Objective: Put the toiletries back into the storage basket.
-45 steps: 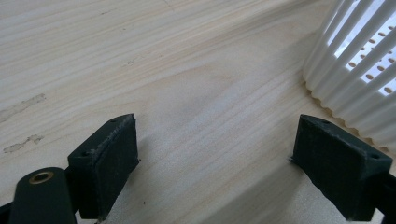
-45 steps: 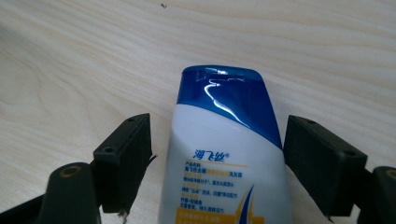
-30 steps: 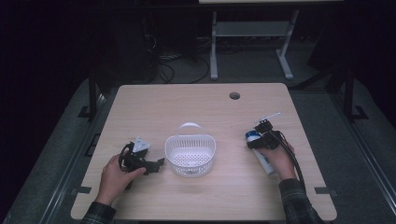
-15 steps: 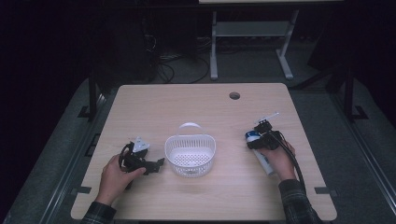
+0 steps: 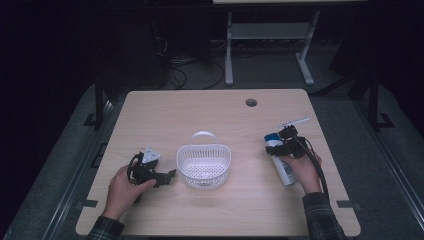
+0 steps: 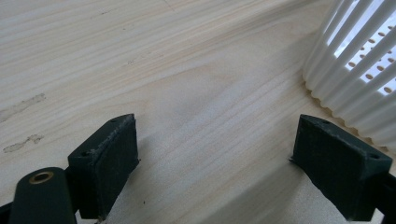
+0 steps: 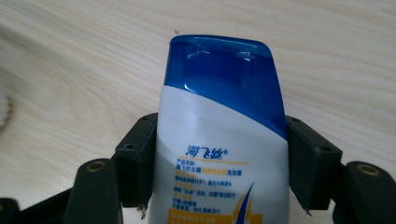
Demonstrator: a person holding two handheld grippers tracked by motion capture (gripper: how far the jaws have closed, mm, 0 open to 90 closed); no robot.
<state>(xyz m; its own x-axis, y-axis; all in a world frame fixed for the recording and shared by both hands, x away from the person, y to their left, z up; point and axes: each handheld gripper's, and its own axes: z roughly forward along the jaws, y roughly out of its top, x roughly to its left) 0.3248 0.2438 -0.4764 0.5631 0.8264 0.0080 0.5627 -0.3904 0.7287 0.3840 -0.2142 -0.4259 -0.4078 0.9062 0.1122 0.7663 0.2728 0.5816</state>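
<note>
Table point(image 5: 220, 115): pale wood, one round hole near the far edge.

Basket point(image 5: 204, 165): white, perforated, handle raised, standing at the table's middle; nothing seen inside it, though the near inner wall is hard to read.

Shampoo bottle point(image 7: 219, 140): white with blue cap, lying at the table's right side, well apart from the basket. Its lower body is cut off in the right gripper view.

Right gripper point(image 5: 284, 146): jaws clamped on the bottle's shoulders; grasp looks done, carry to the basket apparently left.

Left gripper point(image 6: 224, 154): jaws wide apart over bare wood, just beside the basket, holding nothing.
</note>
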